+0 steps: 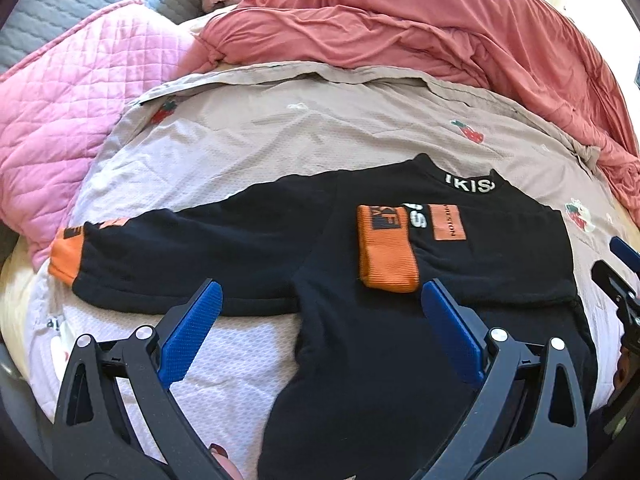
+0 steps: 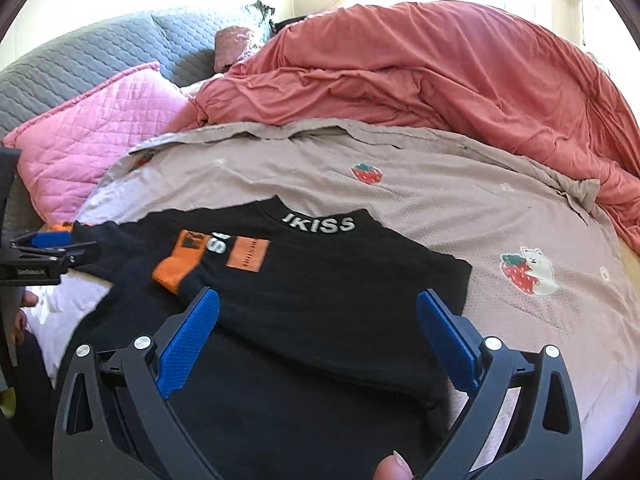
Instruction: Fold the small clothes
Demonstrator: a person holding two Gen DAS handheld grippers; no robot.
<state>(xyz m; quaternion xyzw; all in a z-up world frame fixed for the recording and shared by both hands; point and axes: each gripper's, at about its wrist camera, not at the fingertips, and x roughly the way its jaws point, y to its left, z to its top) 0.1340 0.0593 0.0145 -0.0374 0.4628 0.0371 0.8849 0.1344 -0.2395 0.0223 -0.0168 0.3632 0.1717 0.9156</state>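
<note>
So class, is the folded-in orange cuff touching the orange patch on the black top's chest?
Apart. The left wrist view shows the orange cuff and orange patch separated by black fabric bearing white letters.

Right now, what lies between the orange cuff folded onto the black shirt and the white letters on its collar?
In the left wrist view, between the orange cuff and the collar lettering lie only black shirt fabric, an orange patch and partly covered white chest letters.

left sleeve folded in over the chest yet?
No: in the left wrist view the left sleeve lies stretched out flat on the bedsheet, its orange cuff far from the sweater body.
</note>
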